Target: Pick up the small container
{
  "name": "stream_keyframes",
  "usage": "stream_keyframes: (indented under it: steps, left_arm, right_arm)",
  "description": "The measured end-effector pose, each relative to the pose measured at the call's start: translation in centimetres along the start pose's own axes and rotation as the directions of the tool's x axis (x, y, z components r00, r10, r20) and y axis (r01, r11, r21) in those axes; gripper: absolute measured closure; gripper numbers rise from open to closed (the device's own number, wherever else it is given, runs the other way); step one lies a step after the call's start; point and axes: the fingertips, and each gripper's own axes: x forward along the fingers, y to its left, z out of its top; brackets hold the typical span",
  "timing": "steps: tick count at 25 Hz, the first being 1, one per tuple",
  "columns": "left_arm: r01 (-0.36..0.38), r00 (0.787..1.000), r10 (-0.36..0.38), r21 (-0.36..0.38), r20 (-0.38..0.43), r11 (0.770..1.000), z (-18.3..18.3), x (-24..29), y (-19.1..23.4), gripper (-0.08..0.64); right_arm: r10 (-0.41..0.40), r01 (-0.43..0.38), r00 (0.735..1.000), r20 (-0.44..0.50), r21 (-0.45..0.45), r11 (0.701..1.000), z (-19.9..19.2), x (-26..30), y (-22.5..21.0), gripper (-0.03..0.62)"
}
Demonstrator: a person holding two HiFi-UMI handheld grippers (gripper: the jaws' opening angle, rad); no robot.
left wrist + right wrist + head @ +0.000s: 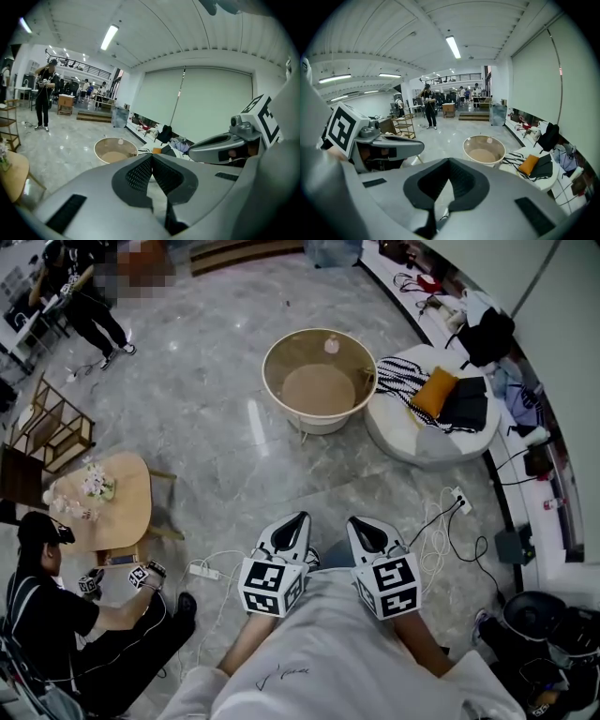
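Note:
The small container (331,345), a pale little pot, stands on the far side of a round glass-topped table (281,352) a few steps ahead on the marble floor. It also shows as a small container (120,141) in the left gripper view and as a small container (489,139) in the right gripper view. My left gripper (297,519) and right gripper (362,522) are held side by side close to my body, far short of the table. Both are shut with nothing between the jaws: left gripper (152,157), right gripper (449,161).
A white round seat (412,442) with an orange cushion (434,392) and clothes stands right of the table. A wooden side table (117,507) with flowers is at left, a seated person (56,615) beside it. A power strip (202,571) and cables lie on the floor.

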Motion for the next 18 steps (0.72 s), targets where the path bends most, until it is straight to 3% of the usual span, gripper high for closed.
stream_keyframes:
  steps: [12, 18]
  left_arm:
    - [-0.024, 0.998, 0.025, 0.015, -0.050, 1.000, 0.8, 3.1, 2.4, 0.543]
    - [-0.057, 0.998, 0.057, 0.009, -0.034, 0.998, 2.7, 6.5, 3.8, 0.543]
  right_arm:
    - [0.010, -0.010, 1.000, -0.017, 0.017, 1.000, 0.9, 3.6, -1.7, 0.580]
    - [0.004, -0.004, 1.000, 0.005, 0.017, 1.000, 2.9, 6.3, -5.5, 0.580]
